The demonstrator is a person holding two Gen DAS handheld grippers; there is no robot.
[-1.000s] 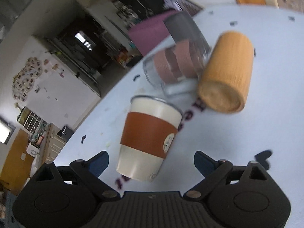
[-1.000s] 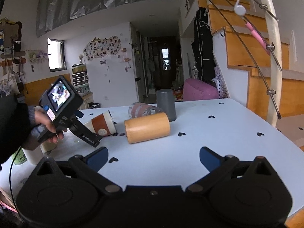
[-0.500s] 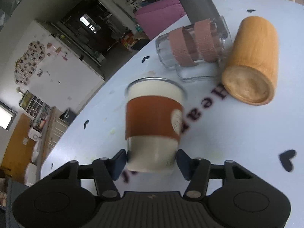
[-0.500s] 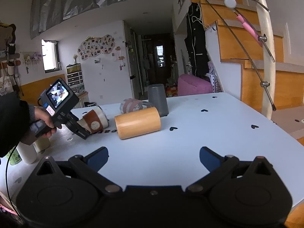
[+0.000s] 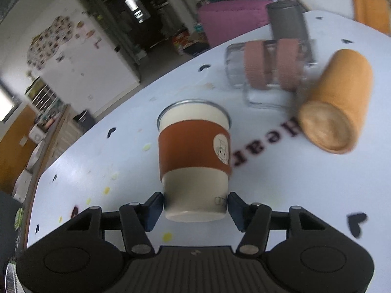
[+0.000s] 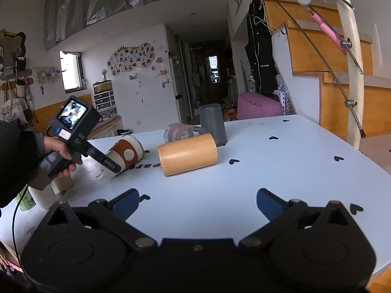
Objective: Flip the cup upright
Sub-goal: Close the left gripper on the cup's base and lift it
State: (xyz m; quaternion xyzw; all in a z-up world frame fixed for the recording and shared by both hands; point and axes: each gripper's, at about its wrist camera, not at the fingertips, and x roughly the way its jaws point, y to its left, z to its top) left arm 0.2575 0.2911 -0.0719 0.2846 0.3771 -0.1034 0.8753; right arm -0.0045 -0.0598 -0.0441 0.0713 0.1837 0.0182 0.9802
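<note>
A cream cup with a brown sleeve (image 5: 194, 156) is held tilted by its base, with its rim pointing away from me. My left gripper (image 5: 195, 207) is shut on the cup's base, one blue pad on each side. In the right wrist view the same cup (image 6: 125, 153) leans over the table with the left gripper (image 6: 107, 162) at its base. My right gripper (image 6: 198, 201) is open and empty above the near part of the table.
A wooden cylinder cup (image 5: 337, 105) (image 6: 187, 153) lies on its side. A glass mug with pink bands (image 5: 266, 70) (image 6: 183, 131) lies behind it. A grey cup (image 6: 212, 124) stands upright. Bottles (image 6: 41, 196) stand at the table's left edge (image 6: 14, 202).
My left gripper moved up to the cream cup and shut on its base. The cup has lifted and tilted. The right gripper has stayed open.
</note>
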